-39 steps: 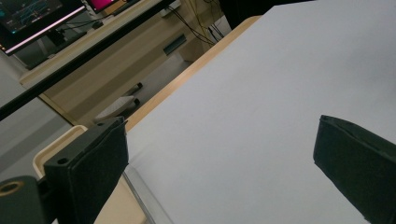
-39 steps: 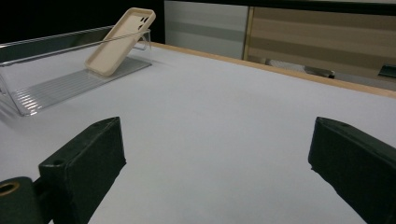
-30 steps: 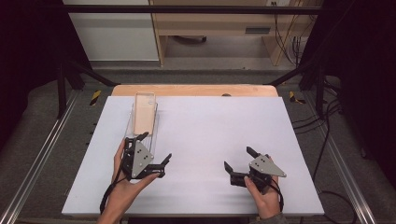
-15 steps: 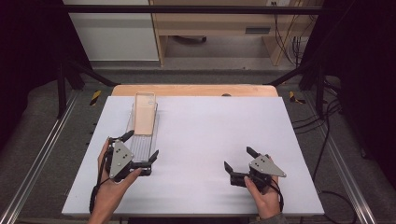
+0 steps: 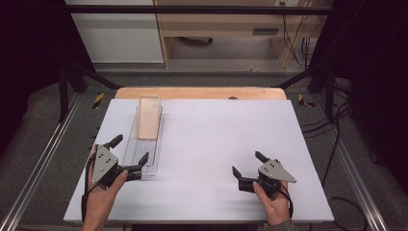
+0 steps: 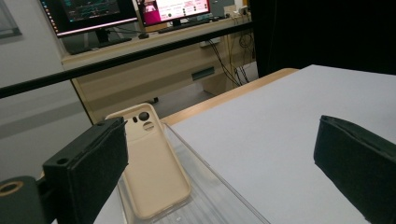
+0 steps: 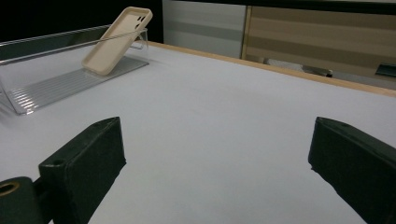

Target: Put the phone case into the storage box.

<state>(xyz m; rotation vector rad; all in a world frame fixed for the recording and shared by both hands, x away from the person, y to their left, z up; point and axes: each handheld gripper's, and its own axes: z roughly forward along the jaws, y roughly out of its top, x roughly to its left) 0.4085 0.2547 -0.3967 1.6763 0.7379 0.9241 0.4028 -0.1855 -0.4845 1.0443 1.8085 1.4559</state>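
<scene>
Beige phone case (image 5: 149, 123) untouched; your left claw (image 5: 129, 155) slid back beside the clear tray (image 5: 144, 161), wide open, empty.

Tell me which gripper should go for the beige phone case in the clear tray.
Left. The left gripper sits open at the clear tray's near end, with the phone case just ahead. The right gripper is across the table.

We see two screens (image 6: 135, 11) far behind the bench, but their words are too small and blurry for us to read.
</scene>
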